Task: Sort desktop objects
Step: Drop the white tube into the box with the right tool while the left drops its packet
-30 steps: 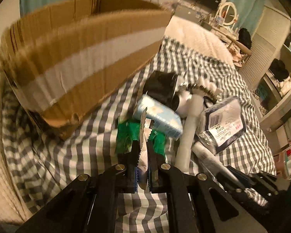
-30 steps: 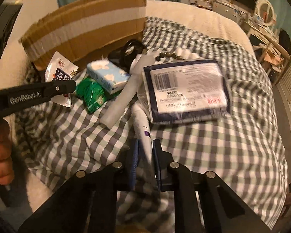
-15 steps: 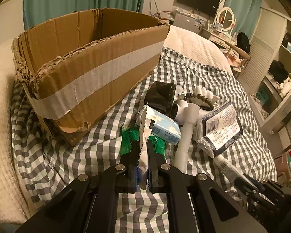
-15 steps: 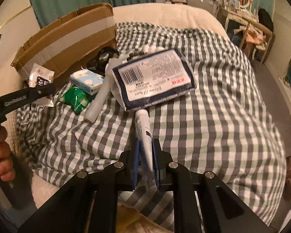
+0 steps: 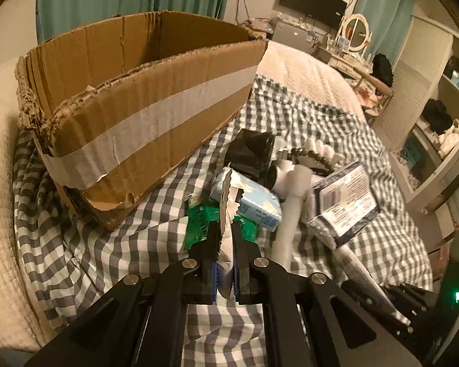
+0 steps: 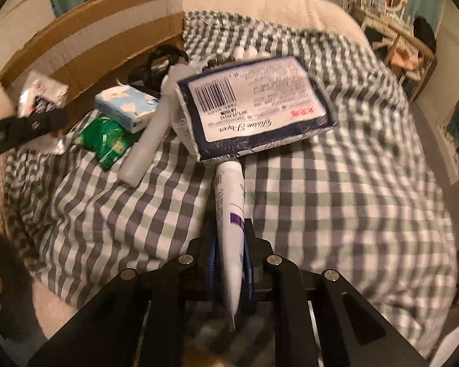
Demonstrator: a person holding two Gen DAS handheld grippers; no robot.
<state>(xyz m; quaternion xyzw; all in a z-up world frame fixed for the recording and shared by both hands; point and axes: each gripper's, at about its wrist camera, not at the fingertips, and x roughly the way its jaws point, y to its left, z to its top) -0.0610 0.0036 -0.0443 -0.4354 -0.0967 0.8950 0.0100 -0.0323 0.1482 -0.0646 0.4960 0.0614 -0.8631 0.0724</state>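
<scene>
White tube [image 6: 229,214] is pinched between right gripper [image 6: 229,241] jaws, tip touching the "Tissue Paper" pack [image 6: 254,107] ahead. Left gripper [image 5: 225,238] jaws clamp a serrated sachet [image 5: 226,211]; cardboard box [image 5: 143,104] ahead-left.

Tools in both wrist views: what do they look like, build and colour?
Both are matte black angular frames with round silver bolt heads. The left tool and right tool each have two narrow black fingers with blue pads on the inner faces. In the right view the left tool's side bears blurred white lettering.
</scene>
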